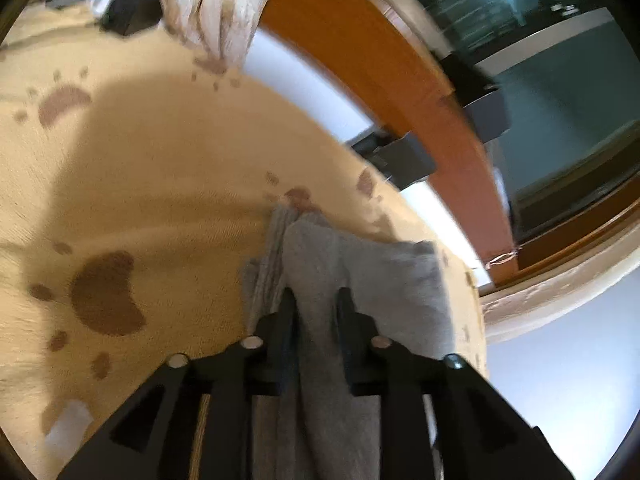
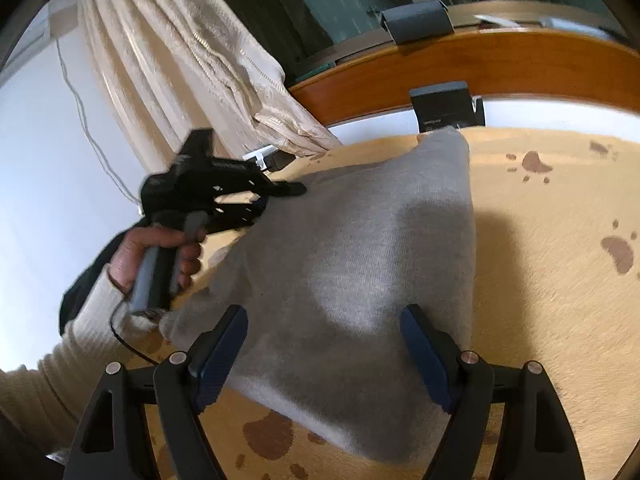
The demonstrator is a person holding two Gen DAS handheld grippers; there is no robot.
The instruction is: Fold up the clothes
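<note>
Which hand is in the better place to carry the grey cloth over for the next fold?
Left. The left gripper already has its fingers closed on the grey cloth at its edge. The right gripper is open above the cloth and holds nothing.

— What's my left tool (image 1: 314, 300) made of?

— Matt black plastic, with small shiny metal pins at the joints. My right tool (image 2: 324, 332) is the same, but its pads (image 2: 424, 356) look like dark blue ribbed rubber.

— And the grey garment (image 2: 360, 264)?

— Soft knit cloth, finely ribbed, matt.

— Under it?

— A tan bedspread (image 2: 540, 280), napped and fuzzy, printed with brown paw marks.

— Toward twelve o'clock?

— A smooth, glossy orange-brown wooden board (image 2: 500, 68). At ten o'clock, a cream curtain (image 2: 180, 76), pleated cloth with a faint sheen.
</note>
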